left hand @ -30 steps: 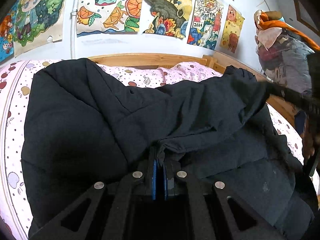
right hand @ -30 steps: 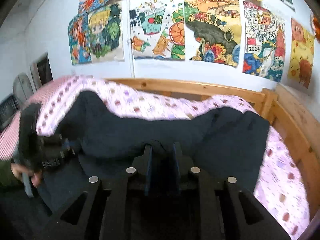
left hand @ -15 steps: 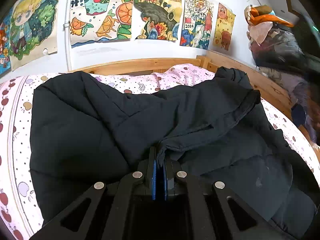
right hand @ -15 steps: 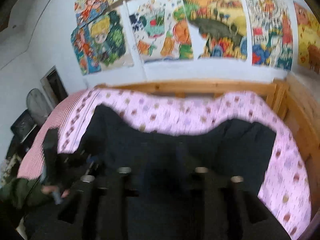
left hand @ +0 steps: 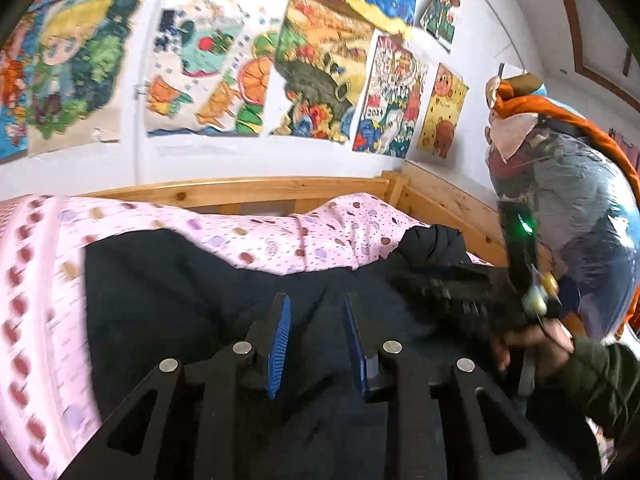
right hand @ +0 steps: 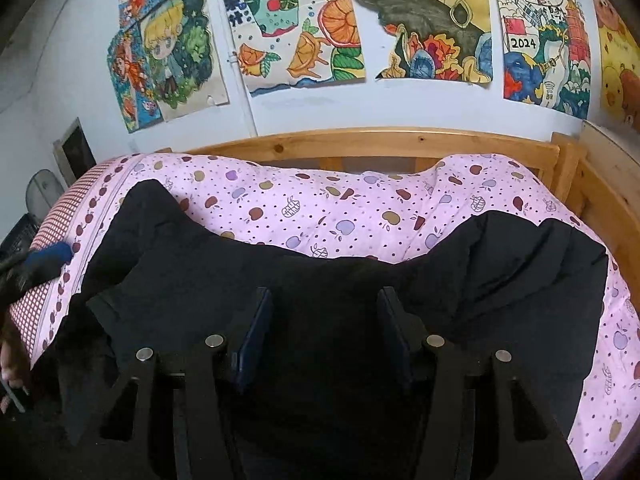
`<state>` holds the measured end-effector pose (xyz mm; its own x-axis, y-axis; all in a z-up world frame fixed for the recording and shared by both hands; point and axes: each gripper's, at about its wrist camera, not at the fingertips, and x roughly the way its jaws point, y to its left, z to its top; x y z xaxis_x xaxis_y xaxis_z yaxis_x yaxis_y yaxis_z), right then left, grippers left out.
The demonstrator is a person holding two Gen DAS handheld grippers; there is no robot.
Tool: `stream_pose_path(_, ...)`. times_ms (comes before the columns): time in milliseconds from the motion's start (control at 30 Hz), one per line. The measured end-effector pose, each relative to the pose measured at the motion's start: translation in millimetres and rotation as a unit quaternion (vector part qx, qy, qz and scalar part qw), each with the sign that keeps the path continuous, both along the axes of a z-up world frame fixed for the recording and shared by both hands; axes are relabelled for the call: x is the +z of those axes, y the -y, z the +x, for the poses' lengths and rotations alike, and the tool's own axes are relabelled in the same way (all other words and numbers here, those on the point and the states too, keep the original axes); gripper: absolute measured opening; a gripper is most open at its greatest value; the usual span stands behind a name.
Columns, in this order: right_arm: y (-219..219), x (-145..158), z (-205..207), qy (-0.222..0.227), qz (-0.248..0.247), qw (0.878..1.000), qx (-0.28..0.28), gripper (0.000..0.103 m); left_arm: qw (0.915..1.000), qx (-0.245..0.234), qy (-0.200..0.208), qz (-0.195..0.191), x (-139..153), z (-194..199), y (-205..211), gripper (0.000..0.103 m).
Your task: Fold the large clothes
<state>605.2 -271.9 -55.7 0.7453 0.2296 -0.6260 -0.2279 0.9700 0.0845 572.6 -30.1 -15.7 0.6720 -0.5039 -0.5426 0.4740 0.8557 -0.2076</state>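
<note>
Left wrist view showed you'd let go of the black padded jacket on the pink bedspread, left gripper opening on nothing, right gripper half open and empty too, so that fold looked laid down.

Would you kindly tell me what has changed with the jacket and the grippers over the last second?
Both grippers let go of the black jacket: the left gripper is opening with nothing pinched, and the right gripper stands open. The jacket still lies on the pink bedsheet.
</note>
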Motion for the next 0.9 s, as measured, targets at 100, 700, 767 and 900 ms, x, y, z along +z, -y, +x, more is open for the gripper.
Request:
stream_pose_path(100, 0, -6, -6, -0.002, -0.034, 0.999, 0.022, 0.049, 0.9982, -0.028, -0.037, 0.037, -18, 31, 29, 0.026)
stream_pose_path(700, 1, -76, 1, -0.026, -0.068, 0.997, 0.019, 0.049, 0.9858, -0.043, -0.037, 0.158, -121, 49, 70, 0.025)
stream_pose_path(767, 0, -73, -2, -0.014, -0.07, 0.997, 0.017, 0.049, 0.9856, -0.04, -0.018, 0.163, -118, 43, 69, 0.025)
stream_pose_path(900, 11, -33, -18, 0.024, -0.036, 0.999, 0.013, 0.049, 0.9886, -0.036, 0.029, 0.143, -87, 27, 59, 0.025)
